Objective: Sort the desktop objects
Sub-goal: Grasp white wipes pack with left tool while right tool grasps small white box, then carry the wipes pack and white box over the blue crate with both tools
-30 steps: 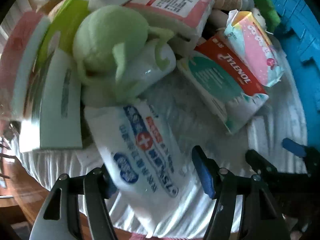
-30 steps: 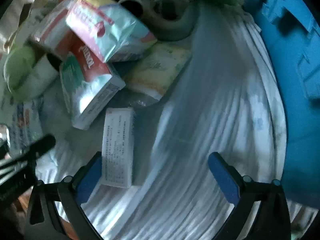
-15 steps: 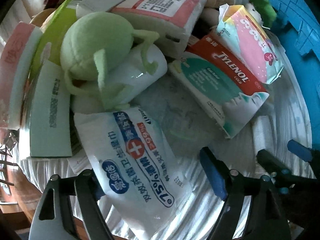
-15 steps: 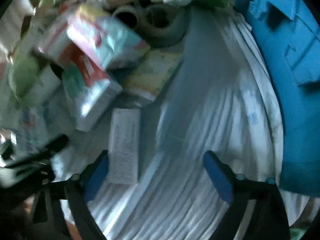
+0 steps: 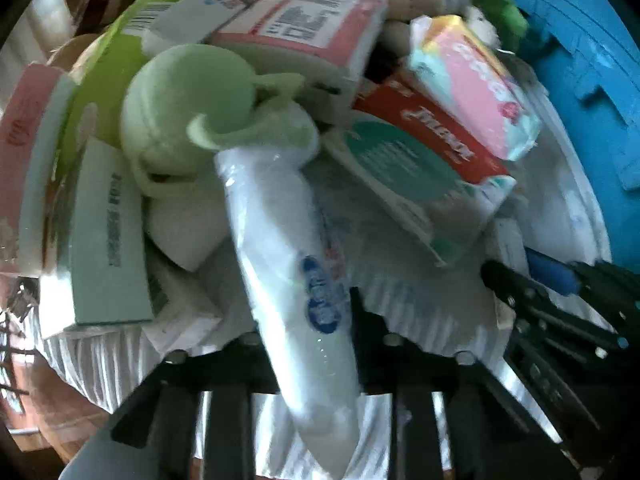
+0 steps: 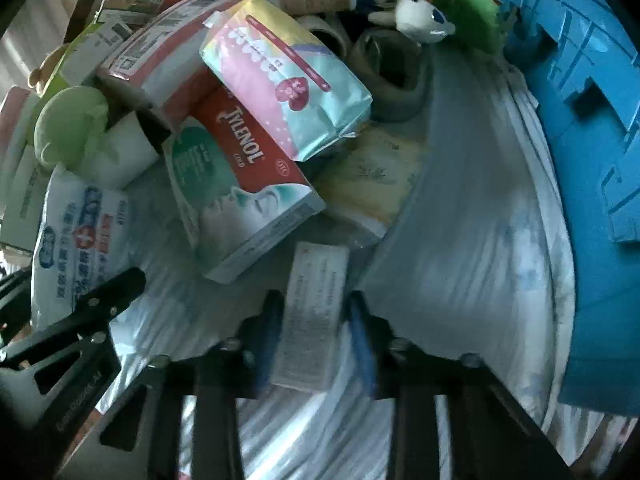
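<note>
Pale-green plush (image 5: 188,100) sits at upper left of the left wrist view, on a heap of boxes and packets that fills a white ribbed tray (image 5: 568,184). The heap looks barely touched, so I judge the sorting hardly begun, with nearly everything left. Bottom centre, the left gripper (image 5: 316,332) is pinched tight on the white wipes pack (image 5: 280,240), squeezed into a narrow fold. A second ago its jaws stood apart with the pack lying flat between them. Further right lie the Tylenol box (image 5: 420,168) and a blue crate (image 5: 580,60). In the right wrist view, the right gripper (image 6: 312,324) is closing on the small white box (image 6: 312,316), pads against its sides; earlier it gaped wide.
</note>
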`<state>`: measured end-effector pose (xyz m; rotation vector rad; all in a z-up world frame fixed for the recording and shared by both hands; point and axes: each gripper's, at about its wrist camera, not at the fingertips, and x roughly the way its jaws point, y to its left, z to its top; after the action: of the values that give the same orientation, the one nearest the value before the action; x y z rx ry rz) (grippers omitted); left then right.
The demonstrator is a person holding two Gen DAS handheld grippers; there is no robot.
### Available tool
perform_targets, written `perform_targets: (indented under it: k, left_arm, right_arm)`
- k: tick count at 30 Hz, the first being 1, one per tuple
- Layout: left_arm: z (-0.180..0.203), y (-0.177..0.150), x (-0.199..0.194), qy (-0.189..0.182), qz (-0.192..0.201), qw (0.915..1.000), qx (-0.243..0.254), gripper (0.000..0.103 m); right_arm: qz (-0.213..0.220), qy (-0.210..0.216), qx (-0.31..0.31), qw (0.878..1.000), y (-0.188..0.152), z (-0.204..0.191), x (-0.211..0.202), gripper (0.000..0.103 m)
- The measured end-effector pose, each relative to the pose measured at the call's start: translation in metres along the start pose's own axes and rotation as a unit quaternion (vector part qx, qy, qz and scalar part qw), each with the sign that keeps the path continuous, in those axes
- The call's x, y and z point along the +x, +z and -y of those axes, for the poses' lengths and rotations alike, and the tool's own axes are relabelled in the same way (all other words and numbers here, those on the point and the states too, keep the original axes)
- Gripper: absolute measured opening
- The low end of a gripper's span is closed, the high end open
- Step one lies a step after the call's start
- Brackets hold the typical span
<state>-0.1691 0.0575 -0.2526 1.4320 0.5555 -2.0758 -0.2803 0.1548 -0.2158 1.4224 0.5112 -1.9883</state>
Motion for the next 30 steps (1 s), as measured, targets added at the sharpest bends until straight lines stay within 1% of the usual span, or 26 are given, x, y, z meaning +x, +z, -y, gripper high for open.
perform_targets:
  k: [1, 4, 8, 9, 11, 13, 14, 15, 16, 17, 18, 19, 20, 22, 24, 27, 28, 30]
  left_arm:
    - [0.001, -0.003, -0.003, -0.004, 0.001, 1.0000, 0.005, 0.018]
    - [0.002, -0.007, -0.018, -0.015, 0.014, 0.9996, 0.020, 0.016]
    - [0.001, -0.001, -0.049, -0.022, 0.050, 0.9980, 0.032, 0.016]
    - [0.001, 0.011, -0.056, -0.025, 0.060, 0.9973, 0.033, 0.016]
    - [-0.009, 0.011, -0.073, -0.024, 0.080, 0.9959, 0.035, 0.016]
    - [-0.010, 0.021, -0.091, -0.020, 0.099, 0.9941, 0.039, 0.016]
    - [-0.008, 0.023, -0.097, -0.021, 0.106, 0.9934, 0.040, 0.016]
    - [-0.010, 0.027, -0.110, -0.026, 0.118, 0.9918, 0.042, 0.016]
    - [-0.004, 0.033, -0.118, -0.028, 0.127, 0.9905, 0.044, 0.016]
    - [0.011, 0.048, -0.121, -0.029, 0.137, 0.9890, 0.048, 0.016]
    - [0.015, 0.049, -0.132, -0.031, 0.149, 0.9870, 0.051, 0.016]
    - [0.023, 0.057, -0.141, -0.033, 0.168, 0.9837, 0.056, 0.016]
    - [0.023, 0.062, -0.152, -0.039, 0.179, 0.9812, 0.059, 0.016]
    - [0.025, 0.066, -0.181, -0.052, 0.207, 0.9745, 0.068, 0.016]
    - [0.036, 0.075, -0.209, -0.068, 0.238, 0.9657, 0.078, 0.016]
    - [0.058, 0.089, -0.254, -0.101, 0.284, 0.9490, 0.094, 0.016]
    - [0.067, 0.091, -0.274, -0.111, 0.303, 0.9412, 0.102, 0.016]
    - [0.085, 0.097, -0.297, -0.116, 0.325, 0.9318, 0.113, 0.017]
  right_arm:
    - [0.001, -0.004, -0.001, 1.000, 0.000, -0.001, -0.003, 0.028]
    - [0.006, -0.006, 0.007, 1.000, 0.001, 0.002, -0.016, 0.027]
    - [0.033, 0.016, 0.024, 0.999, 0.005, 0.012, -0.052, 0.026]
    - [0.041, 0.020, 0.026, 0.999, 0.006, 0.014, -0.061, 0.026]
    - [0.055, 0.022, 0.028, 0.998, 0.009, 0.015, -0.082, 0.026]
    - [0.076, 0.021, 0.025, 0.997, 0.014, 0.014, -0.107, 0.026]
    - [0.086, 0.022, 0.024, 0.996, 0.011, 0.015, -0.119, 0.026]
    - [0.095, 0.023, 0.024, 0.995, -0.002, 0.010, -0.116, 0.026]
    - [0.107, 0.023, 0.026, 0.994, -0.006, -0.001, -0.122, 0.026]
    - [0.123, 0.023, 0.027, 0.992, -0.005, -0.005, -0.136, 0.026]
    - [0.138, 0.023, 0.027, 0.990, -0.009, -0.003, -0.139, 0.026]
    - [0.154, 0.022, 0.027, 0.988, -0.017, 0.004, -0.146, 0.026]
    - [0.170, 0.020, 0.027, 0.985, -0.011, 0.005, -0.151, 0.026]
    - [0.202, 0.016, 0.028, 0.979, -0.006, 0.005, -0.179, 0.026]
    - [0.234, 0.007, 0.028, 0.972, -0.003, 0.009, -0.214, 0.026]
    - [0.279, -0.014, 0.038, 0.959, 0.004, 0.021, -0.264, 0.026]
    - [0.294, -0.025, 0.051, 0.954, 0.006, 0.030, -0.284, 0.026]
    - [0.312, -0.038, 0.058, 0.947, 0.008, 0.046, -0.311, 0.026]
